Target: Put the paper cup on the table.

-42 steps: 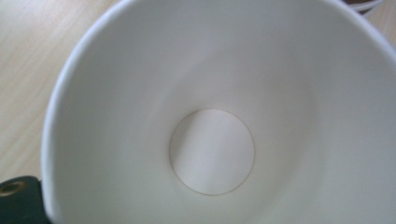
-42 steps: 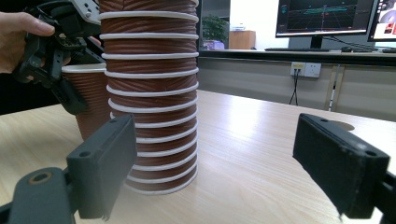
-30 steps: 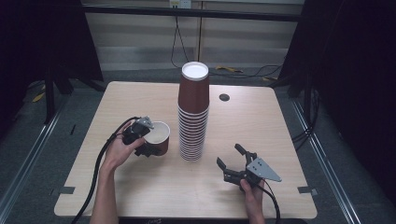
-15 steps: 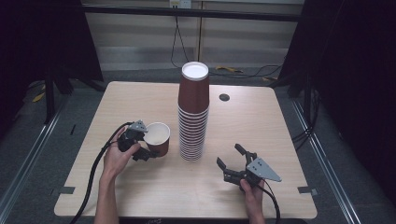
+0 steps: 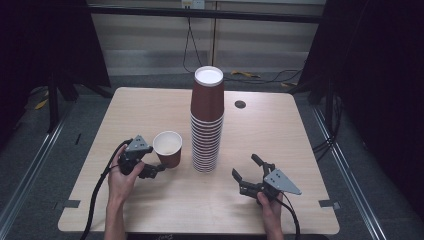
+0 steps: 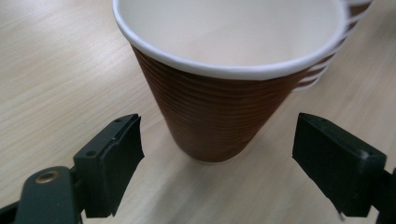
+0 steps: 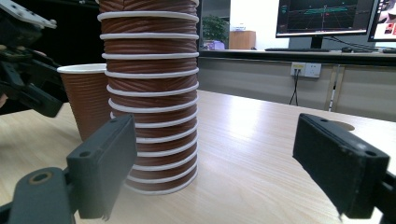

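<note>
So the work here looks like pulling cups off a stack and setting them out on the table (image 5: 280, 140); a single brown paper cup (image 5: 168, 148) stands upright on the wood, just left of the tall cup stack (image 5: 206, 125), close to it but whether the two touch I can't tell from above; the stack itself is a column of nested cups turned upside down, white base on top. The left gripper (image 6: 217, 163) sits low at the cup's near side, and in the left gripper view its jaws stand apart on either side of the cup's foot with clear wood between each pad and the ribbed wall, so nothing is pinched; the cup rests on its own base. The right gripper (image 5: 249, 172) waits nearer the person on the right side of the table, jaws spread and empty; its own view looks level at the lower rings of the stack, with the loose cup behind to the left. My read: this is the tail end of a placing step, or possibly the start of a grab, hard to say which; if it's a release, the next move wants the left hand backing straight off without nudging the cup, since a light paper cup will skid or tip at the slightest brush.
</note>
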{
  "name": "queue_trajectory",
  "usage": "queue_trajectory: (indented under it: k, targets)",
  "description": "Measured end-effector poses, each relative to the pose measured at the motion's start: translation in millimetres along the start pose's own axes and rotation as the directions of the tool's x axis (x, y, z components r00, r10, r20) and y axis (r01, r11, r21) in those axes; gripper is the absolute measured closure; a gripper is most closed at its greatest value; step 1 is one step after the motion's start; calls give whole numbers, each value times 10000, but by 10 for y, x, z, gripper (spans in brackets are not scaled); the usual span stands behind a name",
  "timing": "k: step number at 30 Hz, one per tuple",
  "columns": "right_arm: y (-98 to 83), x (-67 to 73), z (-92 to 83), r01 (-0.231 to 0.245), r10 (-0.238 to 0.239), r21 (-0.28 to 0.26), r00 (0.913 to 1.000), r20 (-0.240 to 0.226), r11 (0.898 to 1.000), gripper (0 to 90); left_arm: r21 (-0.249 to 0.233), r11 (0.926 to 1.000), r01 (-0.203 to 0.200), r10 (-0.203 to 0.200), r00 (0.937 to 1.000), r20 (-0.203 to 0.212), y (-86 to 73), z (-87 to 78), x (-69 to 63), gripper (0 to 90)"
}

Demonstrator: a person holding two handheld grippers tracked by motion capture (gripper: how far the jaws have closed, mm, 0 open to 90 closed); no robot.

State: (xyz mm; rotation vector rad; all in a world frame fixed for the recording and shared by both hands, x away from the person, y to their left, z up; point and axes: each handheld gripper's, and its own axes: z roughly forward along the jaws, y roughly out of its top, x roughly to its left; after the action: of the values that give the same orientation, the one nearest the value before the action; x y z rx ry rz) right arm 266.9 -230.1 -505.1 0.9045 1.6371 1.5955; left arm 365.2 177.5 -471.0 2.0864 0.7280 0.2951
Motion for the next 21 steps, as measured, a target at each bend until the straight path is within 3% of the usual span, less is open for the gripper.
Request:
queue_trajectory:
  k: [2,4,5,8,10,12,15,16,19,20,21]
  targets:
    - [0,0,0,1,-1,0,10000,3,10000,132,-304,9995,63,-64,10000,-15,-33,-19,-42,158]
    - [0,0,0,3,-3,0,10000,0,10000,132,-642,9978,185,-209,9991,-367,-65,-28,-83,158]
    - [0,0,0,2,-2,0,10000,0,10000,132,-869,9962,63,-113,9983,-572,-80,-34,-114,158]
    - [0,0,0,-1,1,1,10000,-3,10000,134,-1199,9924,-262,181,9975,-686,-81,-39,-212,159]
    - [0,1,0,2,-2,-2,10000,-4,10000,134,-1445,9894,-150,61,9981,-616,-86,-60,-245,159]
    - [0,1,0,13,-13,-3,10000,-7,10000,134,-2012,9794,-149,-9,9969,-780,-101,-87,-288,158]
    - [0,0,0,3,-3,-2,10000,-17,10000,133,-2721,9619,273,-431,9977,-522,-142,-125,-309,157]
    - [0,0,0,1,-1,-1,10000,-13,10000,134,-2932,9557,266,-476,9968,-647,-160,-132,-323,157]
    - [0,1,0,9,-9,-4,10000,-11,10000,134,-3154,9487,234,-502,9958,-771,-202,-133,-365,156]
    - [0,1,0,14,-14,-6,10000,-8,10000,134,-3158,9482,354,-570,9966,-594,-214,-134,-377,156]
    - [0,1,0,1,-1,-3,10000,-12,10000,133,-3212,9466,298,-588,9950,-810,-230,-142,-398,156]
